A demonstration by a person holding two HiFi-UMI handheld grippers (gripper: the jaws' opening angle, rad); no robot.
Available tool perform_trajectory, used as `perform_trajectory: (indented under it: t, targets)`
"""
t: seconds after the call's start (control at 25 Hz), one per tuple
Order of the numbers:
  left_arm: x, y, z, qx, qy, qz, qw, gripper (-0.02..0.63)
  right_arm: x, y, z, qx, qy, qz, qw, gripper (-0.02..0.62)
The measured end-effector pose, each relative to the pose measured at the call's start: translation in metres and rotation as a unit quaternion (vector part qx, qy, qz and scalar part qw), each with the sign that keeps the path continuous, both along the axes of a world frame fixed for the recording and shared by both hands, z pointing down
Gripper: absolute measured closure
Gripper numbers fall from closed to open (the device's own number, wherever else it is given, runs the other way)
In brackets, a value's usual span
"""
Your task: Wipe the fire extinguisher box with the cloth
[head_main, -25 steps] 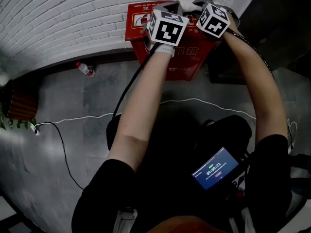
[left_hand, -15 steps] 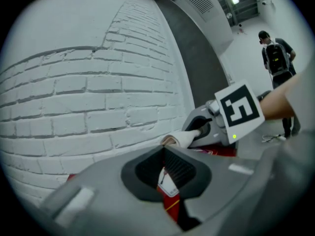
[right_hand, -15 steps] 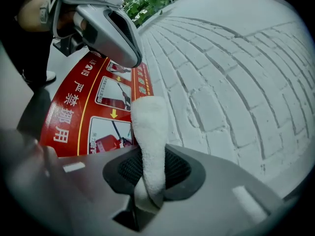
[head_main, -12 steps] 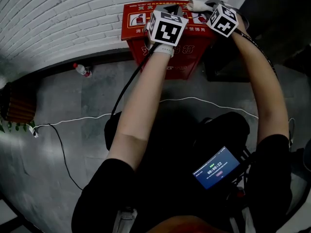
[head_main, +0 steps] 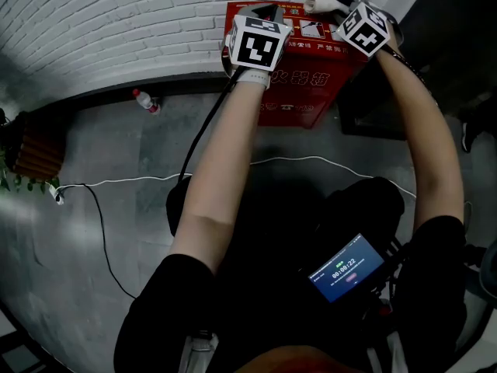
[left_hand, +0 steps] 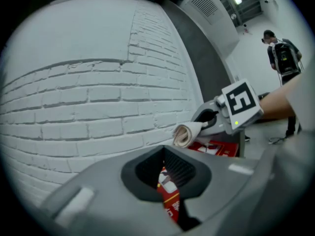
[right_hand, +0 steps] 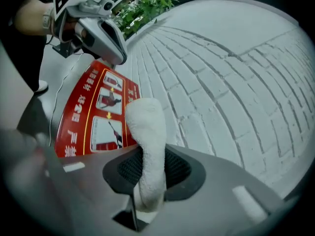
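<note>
The red fire extinguisher box point(head_main: 303, 84) stands against the white brick wall. Its top panel with pictograms shows in the right gripper view point(right_hand: 93, 117). My right gripper point(head_main: 342, 2) is shut on a rolled white cloth point(right_hand: 147, 127), which sticks out past its jaws over the back right of the box top. In the left gripper view that cloth point(left_hand: 186, 134) and the right gripper point(left_hand: 209, 122) hang just above the box point(left_hand: 211, 146). My left gripper point(head_main: 260, 10) is at the box's top left. Its jaws stand almost together, with only a thin slit showing red box behind.
A plastic bottle point(head_main: 144, 99) lies on the grey floor left of the box. A white cable point(head_main: 140, 185) runs across the floor. A dark cabinet point(head_main: 373, 107) stands right of the box. Green plants point(head_main: 12, 181) are at the far left. A person point(left_hand: 283, 58) stands far off.
The head view has shifted, so the box sits further right in frame. My left gripper has moved toward the box's left edge. The right gripper with the cloth stays near the back right.
</note>
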State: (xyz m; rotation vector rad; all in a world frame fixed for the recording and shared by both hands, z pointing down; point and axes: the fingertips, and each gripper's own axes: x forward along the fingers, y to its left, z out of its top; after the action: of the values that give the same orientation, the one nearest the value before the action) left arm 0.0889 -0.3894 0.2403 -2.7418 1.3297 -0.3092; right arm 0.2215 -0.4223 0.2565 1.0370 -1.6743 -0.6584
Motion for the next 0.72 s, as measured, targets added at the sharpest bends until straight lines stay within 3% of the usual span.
perform_trajectory:
  t: [0.4,0.72]
  targets:
    - [-0.104,0.008,-0.018,-0.01,0.018,-0.059,0.998,0.607,-0.158,0.006,-0.009,0.0,0.023,-0.109,0.994,0.508]
    - [-0.157,0.003,-0.005,-0.024,0.011,-0.088,0.9958,0.607,-0.227,0.012,0.02,-0.02,0.045,-0.145,0.988,0.508]
